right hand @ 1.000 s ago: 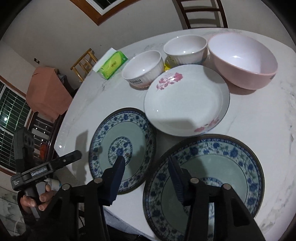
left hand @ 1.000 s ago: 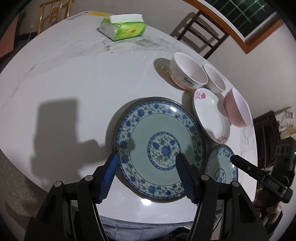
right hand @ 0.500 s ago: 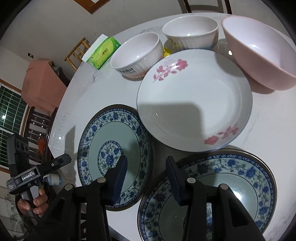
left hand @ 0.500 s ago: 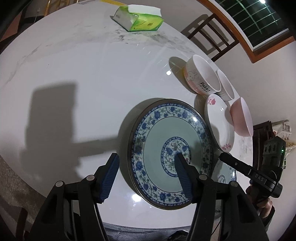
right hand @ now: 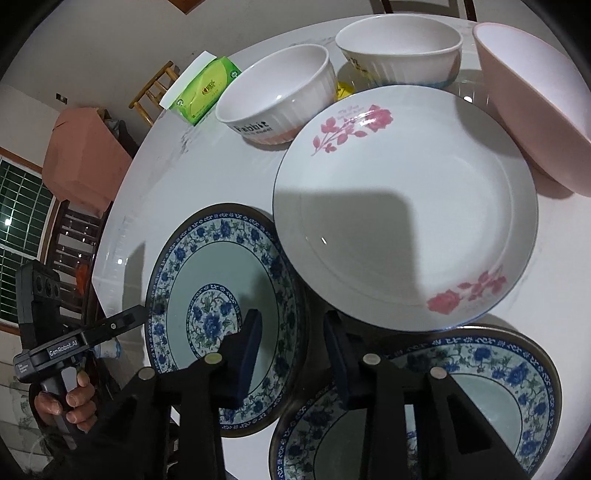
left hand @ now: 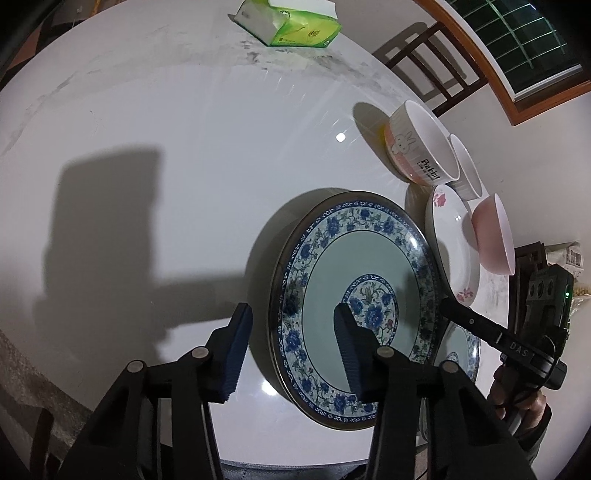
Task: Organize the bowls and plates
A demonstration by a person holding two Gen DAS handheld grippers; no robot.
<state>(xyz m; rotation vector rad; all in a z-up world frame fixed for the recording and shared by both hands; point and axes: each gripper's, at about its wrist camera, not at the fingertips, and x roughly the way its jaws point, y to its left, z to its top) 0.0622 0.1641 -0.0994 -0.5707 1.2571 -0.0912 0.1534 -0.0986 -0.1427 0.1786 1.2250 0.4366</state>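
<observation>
A blue-patterned plate (left hand: pixel 354 306) (right hand: pixel 221 317) lies on the white round table (left hand: pixel 184 147). My left gripper (left hand: pixel 291 332) is open, its jaws straddling this plate's left rim. A second blue-patterned plate (right hand: pixel 461 402) lies at the table's front. A white plate with pink roses (right hand: pixel 402 206) (left hand: pixel 452 243) lies behind both. My right gripper (right hand: pixel 291 332) is open, low over the gap between the two blue plates, near the white plate's front edge. Two white bowls (right hand: pixel 280 96) (right hand: pixel 399 48) and a pink bowl (right hand: pixel 535 99) stand at the back.
A green tissue box (left hand: pixel 291 22) (right hand: pixel 203 88) sits at the far side of the table. Wooden chairs (left hand: pixel 432 62) stand around it. The table edge runs just below both grippers.
My left gripper moved left so its jaws now straddle the blue plate's left rim. My right gripper moved forward and lower toward the white rose plate.
</observation>
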